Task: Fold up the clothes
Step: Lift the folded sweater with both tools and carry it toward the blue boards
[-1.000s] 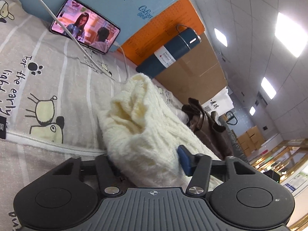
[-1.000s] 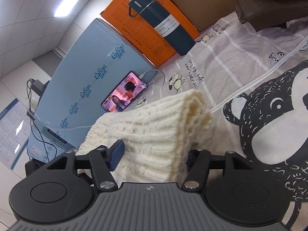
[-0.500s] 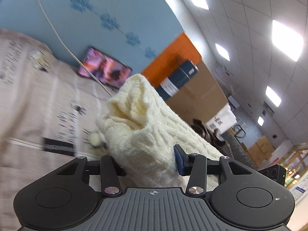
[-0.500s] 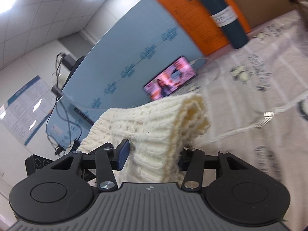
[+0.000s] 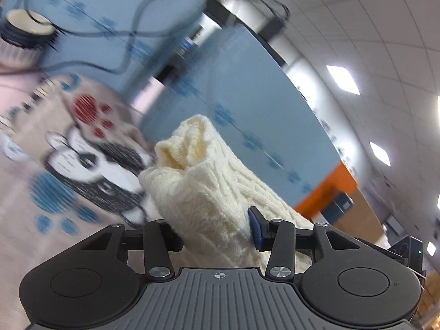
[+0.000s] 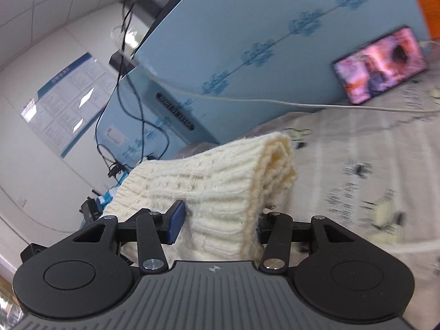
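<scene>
A folded cream knit sweater [image 5: 209, 192] is held up off the printed bedsheet [image 5: 41, 187]. My left gripper [image 5: 216, 232] is shut on one end of it, the knit bulging between the blue pads. My right gripper [image 6: 217, 224] is shut on the other end of the sweater [image 6: 220, 176], whose folded edge points forward over the sheet [image 6: 357, 165]. Both views are tilted and partly blurred.
A light blue panel [image 6: 275, 41] stands behind the bed, with a lit phone [image 6: 379, 64] leaning on it and a white cable [image 6: 247, 99]. Black cables and a wall poster [image 6: 66, 99] show at left. An orange board [image 5: 327, 192] is at far right.
Both grippers have lifted the sweater off the bed and swung it left. The bottle and brown bag have left the views; the panel's left end and the bear print now show.
</scene>
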`<state>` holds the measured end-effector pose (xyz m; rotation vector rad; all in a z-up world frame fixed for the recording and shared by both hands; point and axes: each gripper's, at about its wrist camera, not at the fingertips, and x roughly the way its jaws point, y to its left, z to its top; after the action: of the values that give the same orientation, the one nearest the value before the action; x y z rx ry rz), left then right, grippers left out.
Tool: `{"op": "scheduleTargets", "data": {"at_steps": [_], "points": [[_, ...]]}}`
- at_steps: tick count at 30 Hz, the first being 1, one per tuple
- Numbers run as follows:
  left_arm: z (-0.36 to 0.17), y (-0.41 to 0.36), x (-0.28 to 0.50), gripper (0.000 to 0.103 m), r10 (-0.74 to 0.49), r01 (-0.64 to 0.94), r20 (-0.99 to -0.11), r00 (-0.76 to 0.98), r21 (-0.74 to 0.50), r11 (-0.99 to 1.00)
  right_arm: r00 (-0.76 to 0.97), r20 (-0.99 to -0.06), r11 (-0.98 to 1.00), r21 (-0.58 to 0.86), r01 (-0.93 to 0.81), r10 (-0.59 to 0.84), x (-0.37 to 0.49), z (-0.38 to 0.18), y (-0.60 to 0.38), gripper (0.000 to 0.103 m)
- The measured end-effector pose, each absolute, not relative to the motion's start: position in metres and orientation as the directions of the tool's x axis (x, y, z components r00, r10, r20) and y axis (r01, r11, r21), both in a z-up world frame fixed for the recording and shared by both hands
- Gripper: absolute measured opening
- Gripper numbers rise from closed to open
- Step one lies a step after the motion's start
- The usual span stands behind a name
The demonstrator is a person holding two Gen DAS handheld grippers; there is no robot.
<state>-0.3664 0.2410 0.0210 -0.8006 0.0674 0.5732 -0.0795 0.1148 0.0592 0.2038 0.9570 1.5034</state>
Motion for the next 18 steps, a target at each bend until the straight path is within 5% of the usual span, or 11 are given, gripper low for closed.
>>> {"op": "scheduleTargets", "data": {"at_steps": [12,18], "points": [[0.027,0.306,-0.397,0.043,0.651,-0.577,-0.203,0.731,-0.695,0.43,-0.222,-0.394,0.043,0.563,-0.826,0.892,-0.111,0.073,0.225,0.046],[-0.002,0.327,-0.386,0.042,0.646,-0.603,-0.265,0.716,-0.701,0.381,-0.214,-0.432,0.06,0.539,-0.84,0.876,-0.1,0.046,0.264,0.046]]}}
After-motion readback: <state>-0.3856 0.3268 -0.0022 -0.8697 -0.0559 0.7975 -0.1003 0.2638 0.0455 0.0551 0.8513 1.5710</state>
